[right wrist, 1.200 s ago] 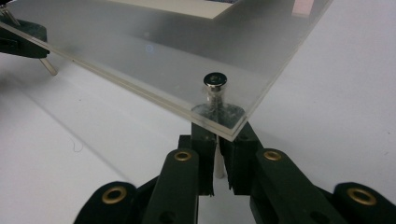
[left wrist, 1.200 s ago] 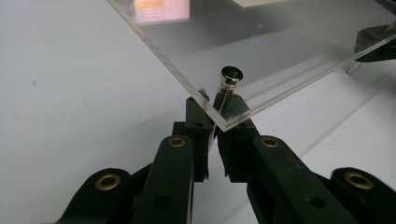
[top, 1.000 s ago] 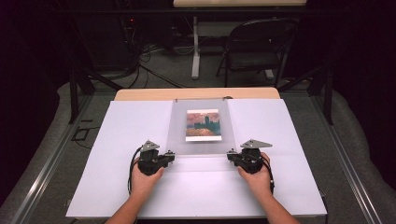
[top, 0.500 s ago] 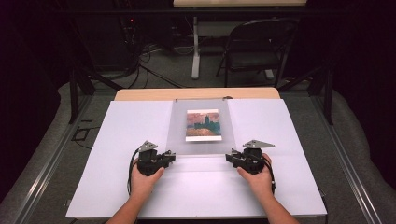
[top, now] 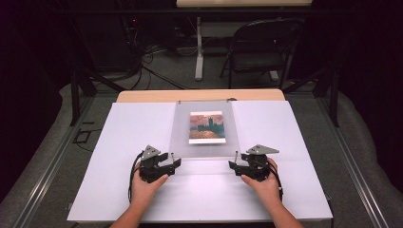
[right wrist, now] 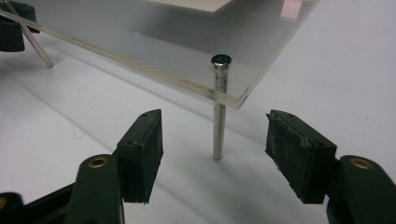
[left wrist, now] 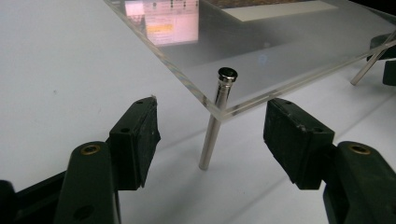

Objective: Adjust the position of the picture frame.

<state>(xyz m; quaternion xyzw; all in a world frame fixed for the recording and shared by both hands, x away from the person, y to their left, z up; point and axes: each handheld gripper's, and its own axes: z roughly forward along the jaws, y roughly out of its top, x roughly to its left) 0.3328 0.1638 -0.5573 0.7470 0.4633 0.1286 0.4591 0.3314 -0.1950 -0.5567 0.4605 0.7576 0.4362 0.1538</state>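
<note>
While both my claws stand apart, having just been opening, the high view shows the left claw [top: 175, 161] and right claw [top: 234, 165] at the near corners of the clear sheet [top: 202, 142], which lies ahead of them on the white table [top: 285, 123] with a picture [top: 206, 127] under it.

Seen from the left claw [left wrist: 212, 133], a metal pin [left wrist: 215, 119] stands between my jaws, untouched, through the sheet's corner [left wrist: 224, 109].

From the right claw [right wrist: 215, 137], its pin [right wrist: 218, 112] stands likewise. To grip well, I'd centre each pin, then close on both evenly below the sheet.
</note>
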